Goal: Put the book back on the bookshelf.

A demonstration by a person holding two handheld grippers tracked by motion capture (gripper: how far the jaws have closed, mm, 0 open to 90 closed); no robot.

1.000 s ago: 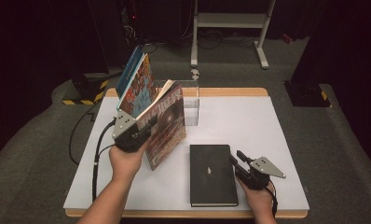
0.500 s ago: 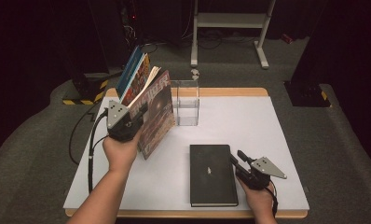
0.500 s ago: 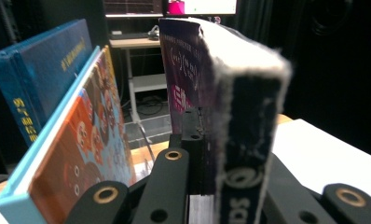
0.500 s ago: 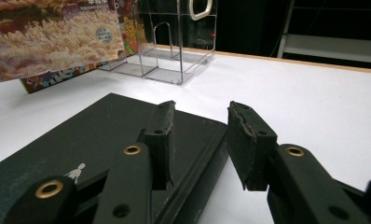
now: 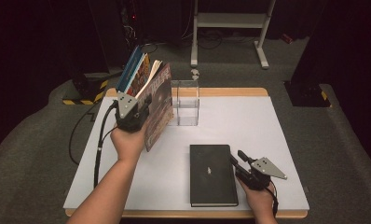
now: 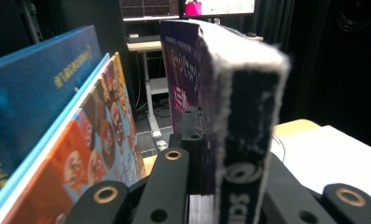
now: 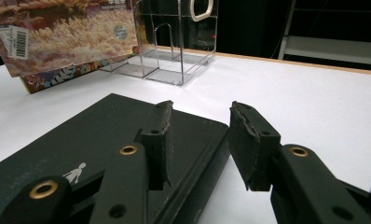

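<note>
Left gripper clamped on purple-covered paperback book, carried left, away from clear acrylic book stand since a second ago, toward leaning books.

Right gripper jaws just opening, straddling edge of flat black hardcover book (not gripping); likely next pick.

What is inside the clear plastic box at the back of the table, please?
The clear box looks empty: its see-through walls show only the white table beneath. Its left edge is partly covered by the book that the left gripper holds.
</note>
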